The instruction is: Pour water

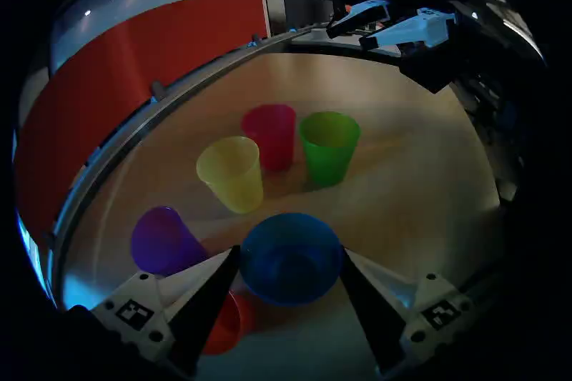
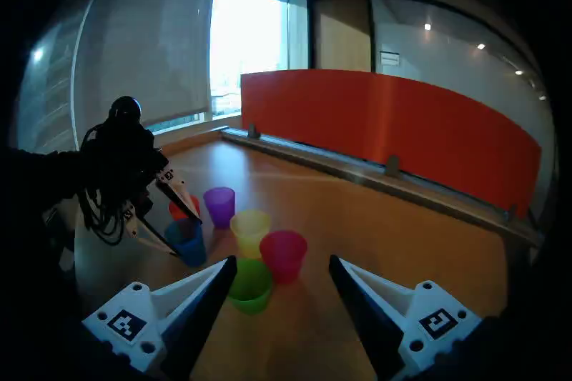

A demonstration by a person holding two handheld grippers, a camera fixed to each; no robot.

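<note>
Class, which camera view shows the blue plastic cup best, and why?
The left gripper view: the blue plastic cup sits large between the fingers of the left gripper, its open mouth visible. The right gripper view shows it small, distant, partly hidden by that gripper.
</note>
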